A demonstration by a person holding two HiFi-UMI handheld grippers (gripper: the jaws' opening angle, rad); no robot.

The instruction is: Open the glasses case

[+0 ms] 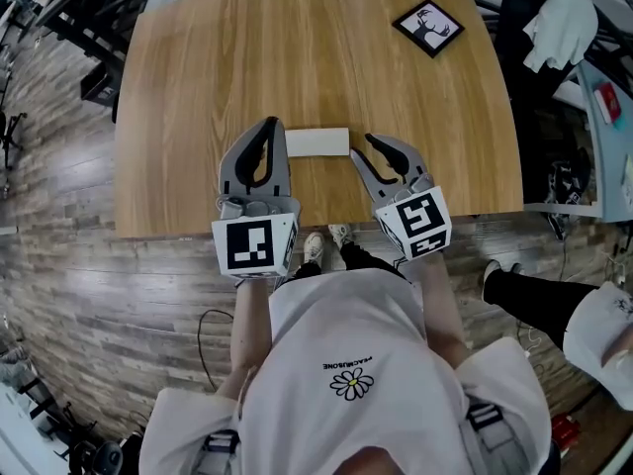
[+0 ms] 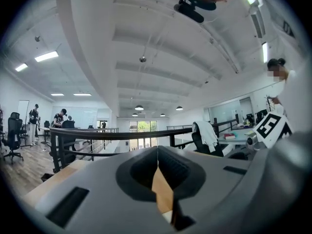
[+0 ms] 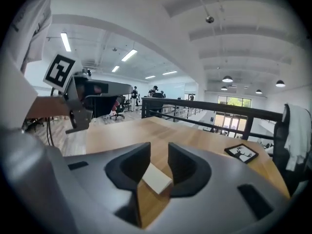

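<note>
The case (image 1: 317,142) lies near the bench's (image 1: 297,47) front edge. The left tongs (image 1: 267,125) are closed, empty; the right tongs (image 1: 362,148) gape with the case's end between them.

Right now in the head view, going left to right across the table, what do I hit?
left gripper → white glasses case → right gripper → framed deer picture, farther back near the right corner.
</note>
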